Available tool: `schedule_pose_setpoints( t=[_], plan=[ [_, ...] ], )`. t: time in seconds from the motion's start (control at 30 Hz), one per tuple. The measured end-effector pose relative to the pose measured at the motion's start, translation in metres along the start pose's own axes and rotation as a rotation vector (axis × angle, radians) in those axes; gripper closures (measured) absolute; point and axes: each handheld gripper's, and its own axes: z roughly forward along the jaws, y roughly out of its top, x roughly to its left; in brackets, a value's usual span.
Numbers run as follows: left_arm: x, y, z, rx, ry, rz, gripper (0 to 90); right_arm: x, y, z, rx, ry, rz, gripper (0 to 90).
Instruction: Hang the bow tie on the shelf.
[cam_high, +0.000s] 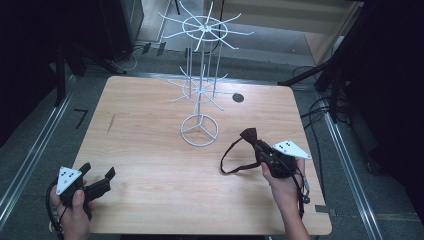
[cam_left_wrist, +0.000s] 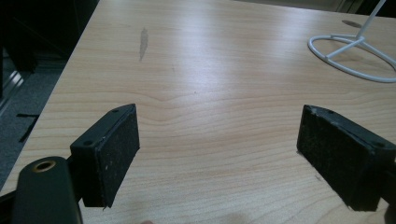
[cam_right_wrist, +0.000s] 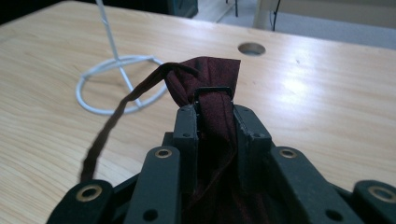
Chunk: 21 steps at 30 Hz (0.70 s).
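Observation:
A dark red bow tie (cam_high: 248, 135) with a thin neck strap (cam_high: 231, 160) is held at the table's right side. My right gripper (cam_high: 263, 152) is shut on the bow tie (cam_right_wrist: 214, 88), whose wing sticks out past the jaws while the strap (cam_right_wrist: 109, 126) loops off to the left. A white wire display rack (cam_high: 200, 75) with radiating hooks stands mid-table on a ring base (cam_high: 199, 130). My left gripper (cam_high: 98, 176) rests at the front left corner, open, with bare wood between its pads (cam_left_wrist: 109, 149).
The wooden table (cam_high: 150, 165) has a round cable hole (cam_high: 238, 97) near its far edge. The rack's ring base (cam_left_wrist: 352, 53) lies ahead and right of the left gripper. Dark stands and cables surround the table on the floor.

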Motion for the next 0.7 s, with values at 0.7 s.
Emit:
schedule_pose_setpoints(
  t=[0.7],
  plan=[
    [0.001,0.000,0.000,0.003,-0.004,-0.002,13.9,0.033,0.034,-0.012,-0.138,0.058,-0.037,74.5]
  ],
)
